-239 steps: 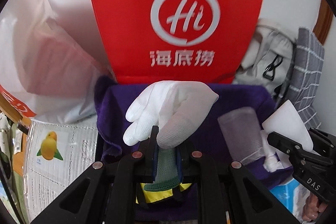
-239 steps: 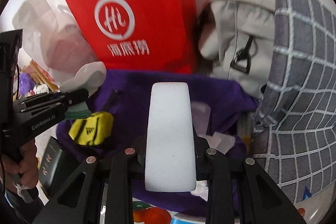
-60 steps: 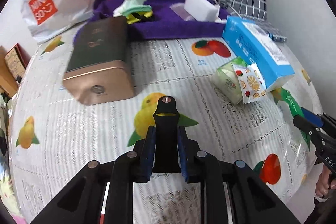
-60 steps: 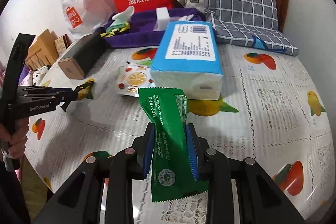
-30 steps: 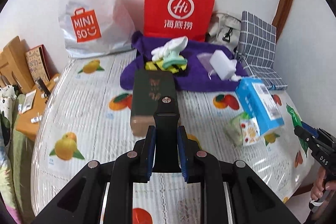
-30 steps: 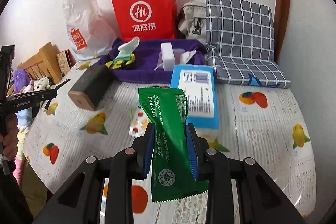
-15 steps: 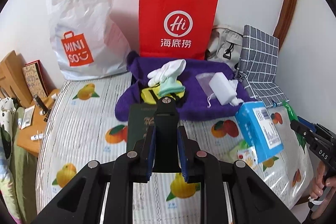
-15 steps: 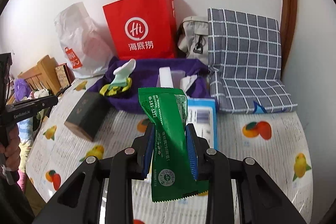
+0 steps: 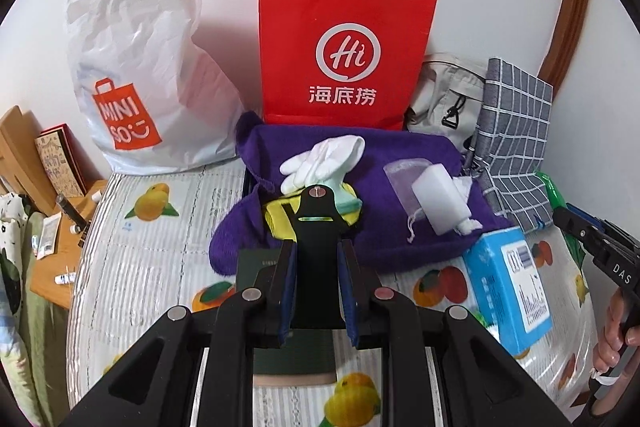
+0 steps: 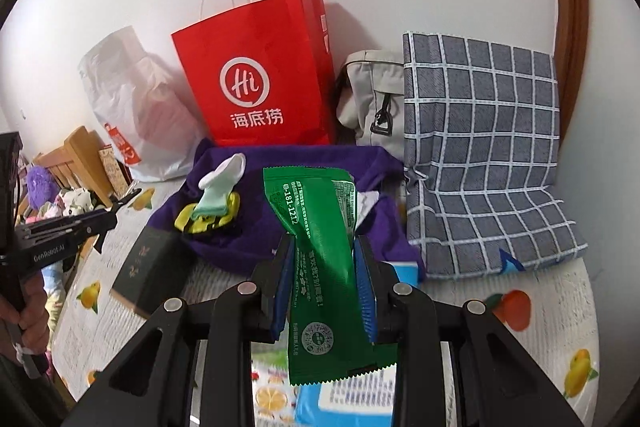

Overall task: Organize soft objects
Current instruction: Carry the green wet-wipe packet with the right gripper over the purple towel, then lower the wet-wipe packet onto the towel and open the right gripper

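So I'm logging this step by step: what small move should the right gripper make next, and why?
Probably carry the green packet forward over the purple cloth and lower it there. The right gripper is shut on it above the table, and the glove and sponge already lie on that cloth.

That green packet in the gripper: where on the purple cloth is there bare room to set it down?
On the purple cloth, bare patches lie along its back edge before the red bag, and at its front right, near the blue box. The middle is crowded: white glove, yellow item, white block.
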`<state>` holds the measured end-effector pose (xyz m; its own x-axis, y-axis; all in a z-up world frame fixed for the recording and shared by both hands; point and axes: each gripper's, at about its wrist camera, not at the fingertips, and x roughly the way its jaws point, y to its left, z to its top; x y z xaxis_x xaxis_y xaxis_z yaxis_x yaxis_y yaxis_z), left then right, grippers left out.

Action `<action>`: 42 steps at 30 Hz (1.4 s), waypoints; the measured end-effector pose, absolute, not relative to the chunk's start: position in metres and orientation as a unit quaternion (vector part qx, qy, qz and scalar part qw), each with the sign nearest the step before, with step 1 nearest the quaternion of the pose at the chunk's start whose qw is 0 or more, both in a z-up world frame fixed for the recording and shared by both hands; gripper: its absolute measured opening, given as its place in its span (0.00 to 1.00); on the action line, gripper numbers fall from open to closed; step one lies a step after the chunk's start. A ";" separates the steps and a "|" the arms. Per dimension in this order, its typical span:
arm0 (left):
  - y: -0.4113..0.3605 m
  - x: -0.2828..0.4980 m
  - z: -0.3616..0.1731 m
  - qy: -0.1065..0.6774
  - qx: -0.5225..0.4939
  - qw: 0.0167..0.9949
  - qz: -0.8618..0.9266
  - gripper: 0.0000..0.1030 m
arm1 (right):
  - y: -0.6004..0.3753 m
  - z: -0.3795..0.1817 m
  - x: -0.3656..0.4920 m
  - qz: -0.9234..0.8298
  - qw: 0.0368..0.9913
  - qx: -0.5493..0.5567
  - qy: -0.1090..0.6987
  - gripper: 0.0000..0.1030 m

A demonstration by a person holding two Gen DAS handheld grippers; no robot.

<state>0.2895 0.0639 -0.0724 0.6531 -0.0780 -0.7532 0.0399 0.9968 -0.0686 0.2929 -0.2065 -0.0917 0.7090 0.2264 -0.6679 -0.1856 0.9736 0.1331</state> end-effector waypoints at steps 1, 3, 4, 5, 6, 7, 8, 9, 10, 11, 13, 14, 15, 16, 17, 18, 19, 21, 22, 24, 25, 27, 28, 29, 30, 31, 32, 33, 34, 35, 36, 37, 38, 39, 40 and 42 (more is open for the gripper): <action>0.064 0.293 -0.072 0.415 -0.022 0.909 -0.031 0.19 | -0.206 -0.092 0.298 0.114 0.924 0.030 0.365 0.29; 0.063 0.301 -0.072 0.415 -0.020 0.909 -0.028 0.19 | -0.203 -0.093 0.305 0.119 0.923 0.030 0.365 0.29; 0.064 0.305 -0.071 0.415 -0.020 0.909 -0.027 0.19 | -0.202 -0.093 0.310 0.119 0.923 0.029 0.364 0.29; 0.064 0.308 -0.071 0.415 -0.020 0.909 -0.026 0.19 | -0.202 -0.093 0.314 0.120 0.924 0.028 0.363 0.29; 0.064 0.312 -0.070 0.414 -0.018 0.910 -0.026 0.19 | -0.201 -0.092 0.318 0.121 0.924 0.026 0.362 0.29; 0.063 0.316 -0.070 0.414 -0.015 0.910 -0.025 0.19 | -0.202 -0.091 0.322 0.120 0.925 0.025 0.360 0.29; 0.063 0.320 -0.070 0.414 -0.014 0.910 -0.024 0.19 | -0.202 -0.090 0.328 0.119 0.926 0.026 0.358 0.29; 0.063 0.325 -0.070 0.414 -0.013 0.910 -0.021 0.19 | -0.203 -0.089 0.331 0.118 0.926 0.027 0.358 0.29; 0.064 0.329 -0.071 0.414 -0.013 0.910 -0.019 0.19 | -0.204 -0.089 0.338 0.120 0.925 0.031 0.359 0.29; 0.064 0.333 -0.071 0.414 -0.014 0.910 -0.018 0.19 | -0.205 -0.089 0.343 0.122 0.924 0.035 0.361 0.29; 0.066 0.342 -0.072 0.414 -0.020 0.910 -0.019 0.19 | -0.207 -0.089 0.355 0.127 0.920 0.049 0.366 0.29; 0.067 0.347 -0.072 0.414 -0.025 0.910 -0.018 0.19 | -0.207 -0.089 0.360 0.131 0.919 0.054 0.367 0.29; 0.067 0.351 -0.073 0.414 -0.027 0.910 -0.018 0.19 | -0.207 -0.089 0.365 0.135 0.919 0.058 0.366 0.29; 0.067 0.356 -0.074 0.414 -0.028 0.910 -0.018 0.19 | -0.206 -0.089 0.370 0.136 0.919 0.058 0.366 0.29; 0.067 0.362 -0.076 0.415 -0.030 0.909 -0.017 0.19 | -0.205 -0.089 0.374 0.136 0.919 0.058 0.367 0.29; 0.067 0.366 -0.079 0.415 -0.031 0.909 -0.017 0.19 | -0.205 -0.090 0.380 0.136 0.918 0.058 0.368 0.29; 0.067 0.370 -0.081 0.416 -0.032 0.908 -0.017 0.19 | -0.205 -0.091 0.387 0.136 0.918 0.059 0.369 0.29; 0.068 0.377 -0.087 0.419 -0.037 0.907 -0.017 0.19 | -0.204 -0.095 0.397 0.136 0.916 0.060 0.372 0.29; 0.069 0.380 -0.090 0.421 -0.039 0.906 -0.018 0.19 | -0.204 -0.099 0.402 0.136 0.915 0.061 0.375 0.29; 0.071 0.386 -0.097 0.425 -0.042 0.904 -0.016 0.19 | -0.203 -0.109 0.412 0.140 0.911 0.062 0.383 0.29; 0.072 0.389 -0.101 0.426 -0.042 0.904 -0.015 0.19 | -0.202 -0.113 0.415 0.140 0.908 0.060 0.390 0.29; 0.074 0.396 -0.109 0.432 -0.044 0.900 -0.014 0.19 | -0.202 -0.124 0.424 0.139 0.904 0.052 0.400 0.29; 0.075 0.398 -0.111 0.435 -0.044 0.899 -0.012 0.19 | -0.202 -0.128 0.426 0.137 0.903 0.050 0.404 0.29; 0.076 0.400 -0.114 0.437 -0.043 0.898 -0.011 0.19 | -0.203 -0.134 0.430 0.135 0.901 0.051 0.410 0.29; 0.077 0.401 -0.117 0.439 -0.042 0.897 -0.010 0.19 | -0.205 -0.141 0.433 0.133 0.897 0.054 0.418 0.29; 0.078 0.403 -0.120 0.441 -0.044 0.896 -0.011 0.19 | -0.207 -0.147 0.436 0.133 0.894 0.057 0.425 0.29; 0.079 0.404 -0.124 0.445 -0.044 0.894 -0.011 0.19 | -0.208 -0.153 0.438 0.132 0.891 0.059 0.431 0.29; 0.080 0.406 -0.127 0.448 -0.044 0.893 -0.011 0.19 | -0.210 -0.161 0.441 0.129 0.888 0.063 0.437 0.29; 0.081 0.409 -0.131 0.452 -0.045 0.891 -0.010 0.19 | -0.211 -0.166 0.443 0.126 0.885 0.064 0.443 0.29; 0.081 0.411 -0.134 0.456 -0.048 0.888 -0.009 0.19 | -0.210 -0.171 0.447 0.125 0.882 0.063 0.449 0.29; 0.082 0.413 -0.138 0.460 -0.050 0.887 -0.011 0.19 | -0.210 -0.175 0.449 0.124 0.882 0.060 0.452 0.29; 0.081 0.414 -0.140 0.462 -0.051 0.886 -0.012 0.19 | -0.209 -0.177 0.450 0.125 0.883 0.057 0.449 0.29; 0.080 0.415 -0.141 0.463 -0.051 0.885 -0.014 0.19 | -0.208 -0.179 0.450 0.127 0.883 0.057 0.448 0.29; 0.079 0.415 -0.143 0.463 -0.050 0.885 -0.014 0.19 | -0.207 -0.181 0.450 0.129 0.882 0.057 0.451 0.29; 0.079 0.415 -0.143 0.463 -0.050 0.885 -0.015 0.19 | -0.205 -0.184 0.451 0.130 0.879 0.053 0.457 0.29; 0.079 0.416 -0.145 0.462 -0.052 0.885 -0.017 0.19 | -0.201 -0.188 0.453 0.127 0.877 0.046 0.461 0.29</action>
